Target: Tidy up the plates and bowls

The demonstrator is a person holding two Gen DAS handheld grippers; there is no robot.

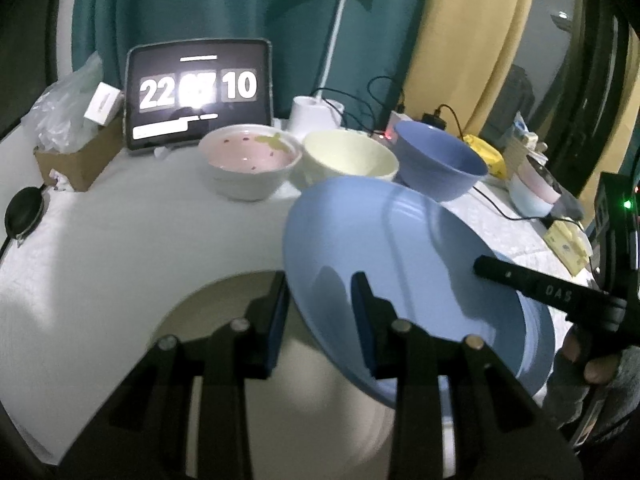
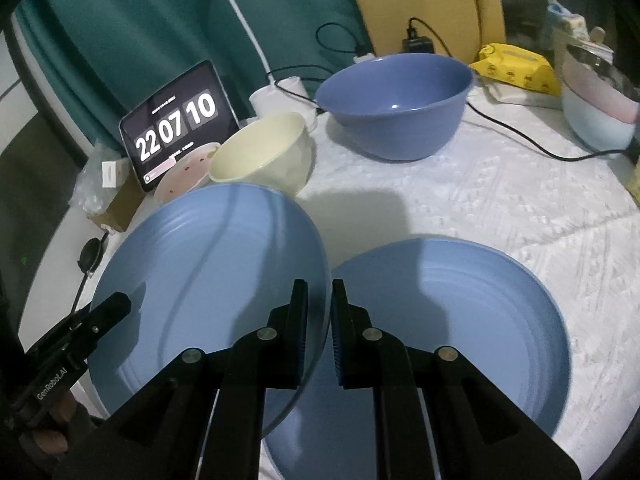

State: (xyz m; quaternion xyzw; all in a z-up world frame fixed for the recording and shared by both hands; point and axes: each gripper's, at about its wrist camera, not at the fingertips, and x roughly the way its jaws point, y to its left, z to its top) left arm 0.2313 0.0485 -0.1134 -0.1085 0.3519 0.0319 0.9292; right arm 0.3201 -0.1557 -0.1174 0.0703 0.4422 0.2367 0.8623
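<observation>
Plates are the business here: the right gripper (image 2: 320,320) pinches the rim of a light blue plate (image 2: 208,280), one finger inside the dish and one outside, and holds it tilted and lifted off the table (image 2: 500,192). A second blue plate (image 2: 460,320) lies flat on the cloth just beside and partly under it, so the raised one looks meant to be stacked on top. The rim grip suits that, since it leaves the plate's underside free to land.

The left gripper (image 1: 320,320) straddles the opposite edge of the same plate (image 1: 400,260), with its jaws set wider than the rim and, as far as can be seen, not clamped; it seems to be steadying or guiding rather than carrying. Beneath it sits a beige plate (image 1: 224,304).

Three bowls wait at the back in a row: pink bowl (image 1: 250,160), cream bowl (image 1: 348,160), blue bowl (image 1: 440,160).
</observation>
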